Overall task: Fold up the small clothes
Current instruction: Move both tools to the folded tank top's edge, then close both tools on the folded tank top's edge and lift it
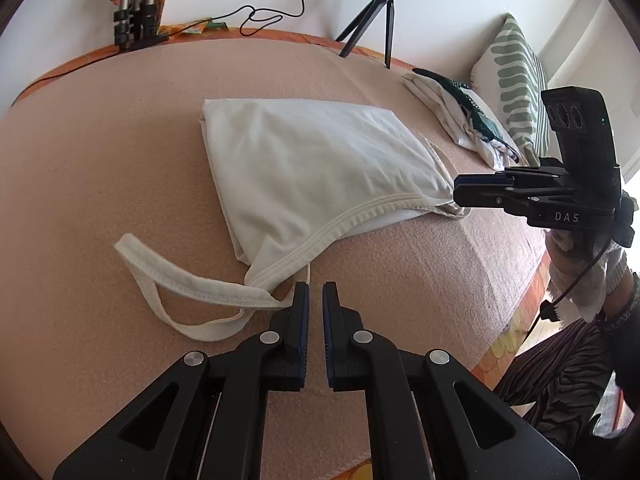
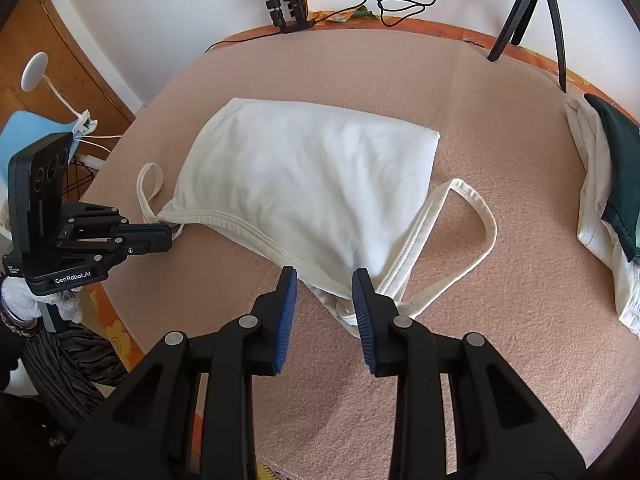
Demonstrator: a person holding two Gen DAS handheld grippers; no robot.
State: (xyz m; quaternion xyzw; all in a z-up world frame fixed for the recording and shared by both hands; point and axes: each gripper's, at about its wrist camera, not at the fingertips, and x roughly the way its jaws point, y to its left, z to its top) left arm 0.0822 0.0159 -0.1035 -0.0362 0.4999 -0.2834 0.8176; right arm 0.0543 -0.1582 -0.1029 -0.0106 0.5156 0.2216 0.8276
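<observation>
A: Now, the white tank top lies folded over in the middle of the bed, its hem toward the far edge, its straps and neckline toward the near edge where both tools are working.

B: Thin cotton by the look of it, so I'd judge it light and floppy, with no stiffness at all. The ribbed trim is the firmest bit to pinch.

A: And the left gripper hangs just beside the left strap, jaws nearly closed with only a narrow gap, nothing between them.

B: The right gripper has its jaws spread, straddling the neckline trim near the right strap, but not clamped on it.

A: Best holds, I'd say, are the two strap roots; lift there and the body should follow evenly.

B: Hard to read, though: the layers bunch under the right jaws, and I can't tell how many would be caught.

A: A pile of other clothes sits at the right edge, partly cut off. The tripod at the far edge is cropped too.
</observation>
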